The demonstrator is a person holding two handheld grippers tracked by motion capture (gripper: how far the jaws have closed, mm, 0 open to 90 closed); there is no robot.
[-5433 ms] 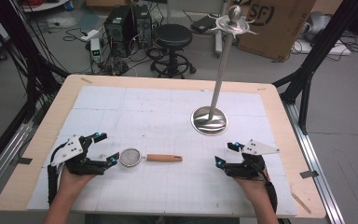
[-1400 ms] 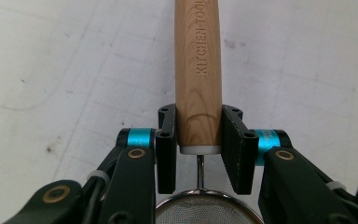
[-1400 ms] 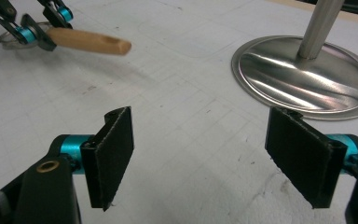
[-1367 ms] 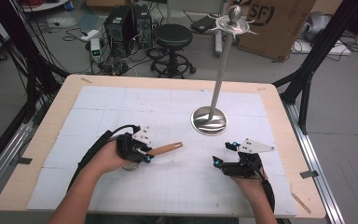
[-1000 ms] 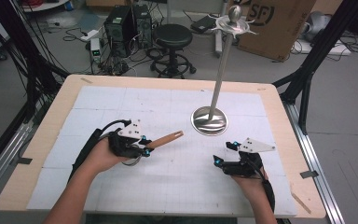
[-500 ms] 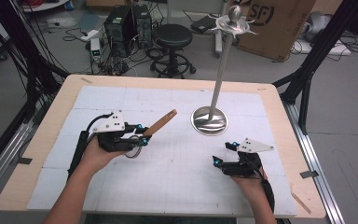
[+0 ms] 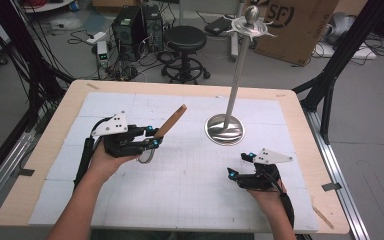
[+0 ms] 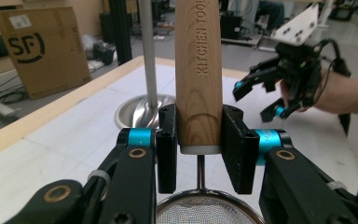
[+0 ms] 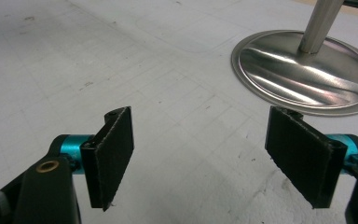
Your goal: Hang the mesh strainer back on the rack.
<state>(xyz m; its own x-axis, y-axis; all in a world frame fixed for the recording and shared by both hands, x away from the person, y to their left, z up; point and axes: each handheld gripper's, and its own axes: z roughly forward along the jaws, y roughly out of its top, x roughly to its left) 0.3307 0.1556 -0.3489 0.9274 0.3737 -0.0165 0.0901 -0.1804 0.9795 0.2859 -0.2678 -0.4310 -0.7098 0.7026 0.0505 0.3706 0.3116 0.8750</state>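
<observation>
A tall steel stand rises mid-table. The left gripper clamps a strainer by its wooden handle near the ferrule, lifted and tilted. It looks light and stiff, with fragile mesh; the handle is the sensible hold. The right gripper rests wide apart, empty.

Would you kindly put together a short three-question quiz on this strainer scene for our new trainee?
1. True or false: the left gripper is shut on the wooden handle of the strainer.
2. Multiple choice: the right gripper is (A) shut on the stand, (B) open with nothing between its jaws, (C) holding the mesh bowl.
3. Fill in: the metal stand rises from a round ____ on the table.

Key: 1 true; 2 B; 3 base.
</observation>
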